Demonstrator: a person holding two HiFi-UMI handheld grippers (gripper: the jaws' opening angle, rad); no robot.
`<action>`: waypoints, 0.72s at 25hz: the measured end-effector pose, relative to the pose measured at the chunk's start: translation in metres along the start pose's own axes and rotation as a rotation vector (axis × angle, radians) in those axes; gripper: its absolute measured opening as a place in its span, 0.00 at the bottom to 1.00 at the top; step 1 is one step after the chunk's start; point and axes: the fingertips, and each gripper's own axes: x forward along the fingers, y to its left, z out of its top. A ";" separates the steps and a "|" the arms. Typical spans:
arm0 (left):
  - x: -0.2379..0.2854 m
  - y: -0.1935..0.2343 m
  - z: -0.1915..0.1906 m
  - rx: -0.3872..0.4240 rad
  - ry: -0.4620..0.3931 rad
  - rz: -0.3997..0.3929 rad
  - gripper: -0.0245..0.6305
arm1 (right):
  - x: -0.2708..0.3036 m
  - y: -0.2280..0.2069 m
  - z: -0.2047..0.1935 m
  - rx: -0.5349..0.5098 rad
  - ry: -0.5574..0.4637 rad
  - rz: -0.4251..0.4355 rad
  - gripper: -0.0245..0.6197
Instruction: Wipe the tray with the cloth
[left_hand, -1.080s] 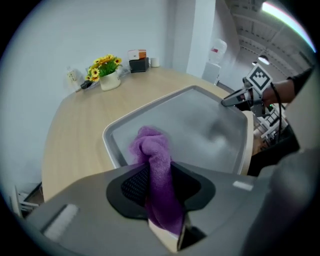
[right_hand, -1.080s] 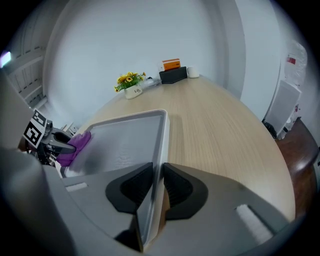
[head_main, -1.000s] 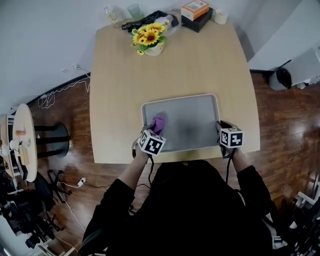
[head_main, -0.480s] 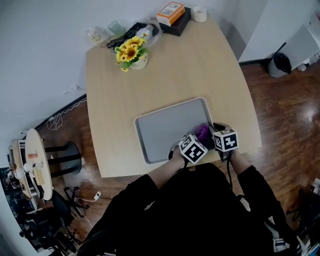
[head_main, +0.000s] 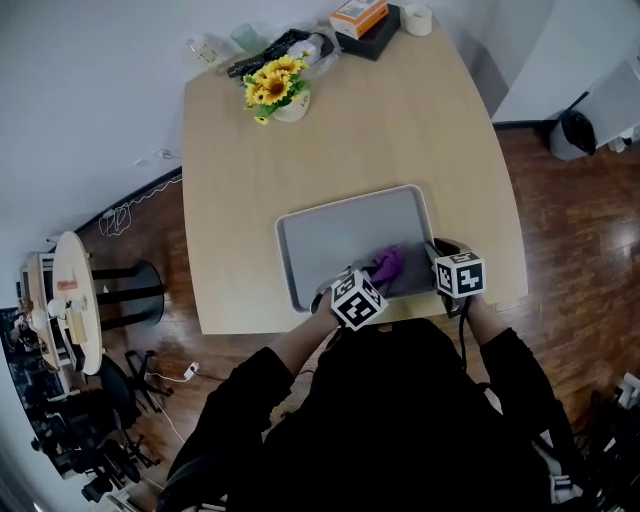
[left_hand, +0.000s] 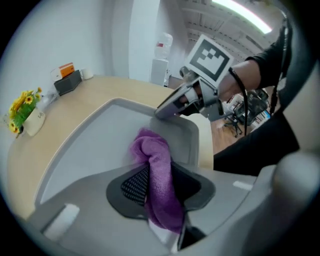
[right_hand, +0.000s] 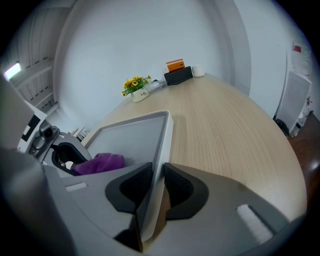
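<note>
A grey tray (head_main: 340, 235) lies near the front edge of the wooden table (head_main: 240, 200). My left gripper (head_main: 378, 272) is shut on a purple cloth (head_main: 389, 262), whose bunched end rests on the tray floor at the near right. In the left gripper view the cloth (left_hand: 152, 167) hangs between the pads of the left gripper (left_hand: 159, 181). My right gripper (head_main: 438, 256) straddles the tray's right rim (right_hand: 164, 140). The right gripper's (right_hand: 156, 182) jaws have just been opening a little, and both pads still lie against the rim.
At the table's far end stand a vase of sunflowers (head_main: 276, 86), an orange box on a black box (head_main: 362, 20), a roll of tape (head_main: 417, 18) and some clutter. A round stool (head_main: 62, 300) stands on the wooden floor to the left.
The left gripper has swept the cloth from the tray's left end across to its right end, then come back slightly. The right gripper has stayed on the rim.
</note>
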 end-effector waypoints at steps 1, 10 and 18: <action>-0.008 0.006 -0.018 -0.018 -0.003 0.007 0.19 | 0.001 -0.001 -0.001 -0.002 -0.002 -0.002 0.16; -0.085 0.050 -0.161 -0.242 0.007 0.159 0.19 | 0.000 -0.001 -0.001 -0.012 0.002 -0.024 0.16; -0.064 0.020 -0.129 -0.065 0.042 0.150 0.19 | 0.003 0.005 -0.001 -0.016 0.012 -0.056 0.15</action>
